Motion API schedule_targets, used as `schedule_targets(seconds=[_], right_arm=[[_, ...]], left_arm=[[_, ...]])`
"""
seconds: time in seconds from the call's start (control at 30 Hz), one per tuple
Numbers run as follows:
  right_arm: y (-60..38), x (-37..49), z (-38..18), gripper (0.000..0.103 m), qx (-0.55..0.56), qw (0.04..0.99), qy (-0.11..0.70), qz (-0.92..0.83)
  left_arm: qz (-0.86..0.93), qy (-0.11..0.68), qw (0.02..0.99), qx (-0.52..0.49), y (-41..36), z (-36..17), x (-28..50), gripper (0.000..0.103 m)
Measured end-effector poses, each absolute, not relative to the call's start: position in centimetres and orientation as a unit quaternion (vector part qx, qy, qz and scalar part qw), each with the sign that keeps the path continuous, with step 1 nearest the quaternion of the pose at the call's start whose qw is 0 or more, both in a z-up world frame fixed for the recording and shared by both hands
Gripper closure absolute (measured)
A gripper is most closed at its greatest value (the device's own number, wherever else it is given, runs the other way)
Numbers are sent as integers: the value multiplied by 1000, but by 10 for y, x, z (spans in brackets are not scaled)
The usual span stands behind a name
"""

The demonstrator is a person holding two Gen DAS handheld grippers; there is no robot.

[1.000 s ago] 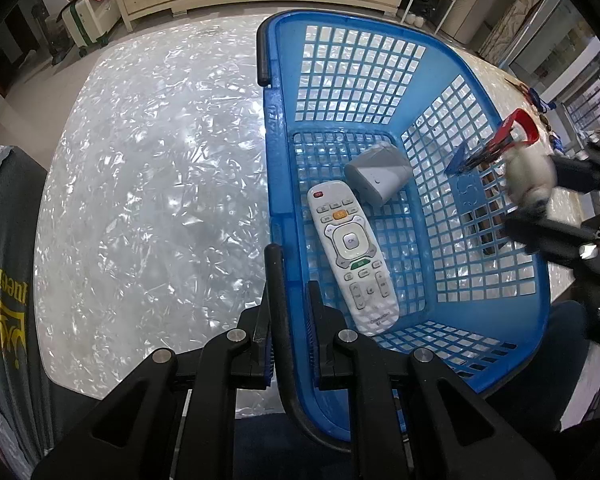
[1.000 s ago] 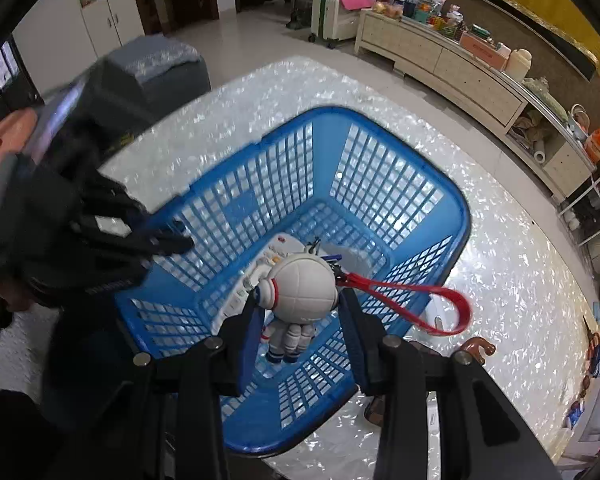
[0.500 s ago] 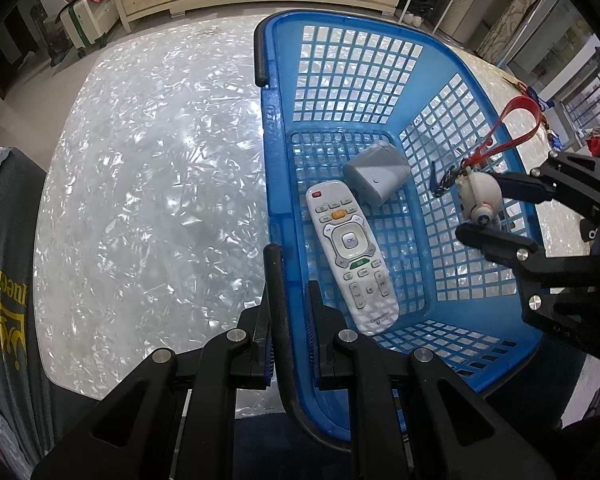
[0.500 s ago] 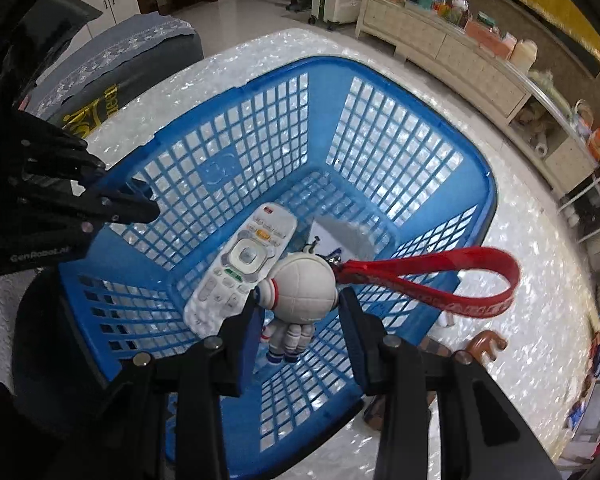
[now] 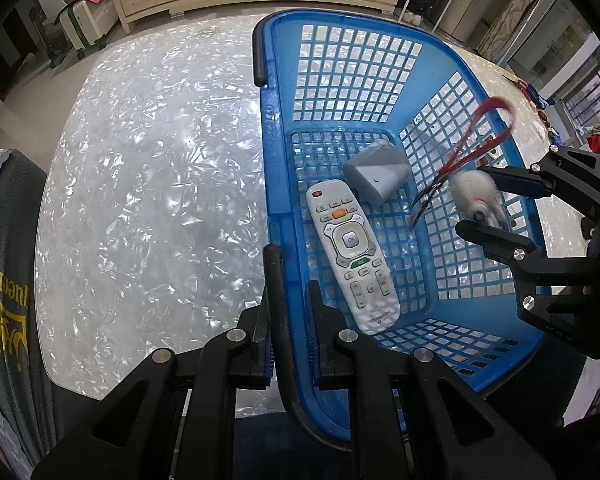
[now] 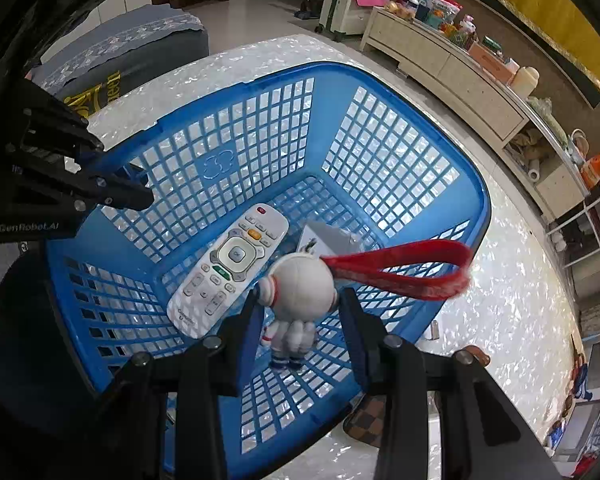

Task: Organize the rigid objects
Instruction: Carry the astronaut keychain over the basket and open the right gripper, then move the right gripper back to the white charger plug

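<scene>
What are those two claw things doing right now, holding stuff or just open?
Left gripper: shut on the blue basket's black handle.
Right gripper: jaws look spread around the astronaut toy above the basket; whether they grip it cannot be told.
</scene>
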State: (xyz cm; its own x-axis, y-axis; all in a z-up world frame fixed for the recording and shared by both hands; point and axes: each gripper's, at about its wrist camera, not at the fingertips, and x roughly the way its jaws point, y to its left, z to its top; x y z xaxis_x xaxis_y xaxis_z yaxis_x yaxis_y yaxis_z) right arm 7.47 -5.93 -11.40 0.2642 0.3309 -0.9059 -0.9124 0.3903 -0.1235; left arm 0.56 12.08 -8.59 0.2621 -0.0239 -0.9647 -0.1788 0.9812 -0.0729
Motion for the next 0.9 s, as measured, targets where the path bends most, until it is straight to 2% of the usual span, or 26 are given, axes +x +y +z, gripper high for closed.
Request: schedule_targets(seconds=[0.1, 0.2, 0.4, 0.47, 0.53, 0.7, 0.77, 0.9], right_arm=[[-62, 76, -112, 66, -337, 719, 425, 435], [-62, 76, -110, 58, -337, 717, 425, 438], [-59, 71, -110, 33, -337, 709, 423, 453], [-58, 68, -108, 19, -340, 712, 416, 453], [-56, 65, -107, 13, -352, 716, 406, 445], [-62, 65, -96, 10, -351, 722, 400, 442], [-67, 67, -88, 5, -342, 727, 398, 442], [-82, 73, -66, 5, -338, 748, 377, 429]], left_arm=[[49, 606, 790, -81, 120, -86, 6, 88], [49, 606, 790, -82, 120, -86, 5, 88], [47, 607, 789, -83, 121, -86, 5, 88], [47, 607, 789, -83, 121, -86, 5, 88], [48, 607, 789, -81, 120, -86, 5, 88], [49, 607, 789, -82, 120, -86, 5, 88], [49, 608, 789, -81, 120, -86, 5, 88], [50, 609, 788, -79, 119, -86, 6, 88]])
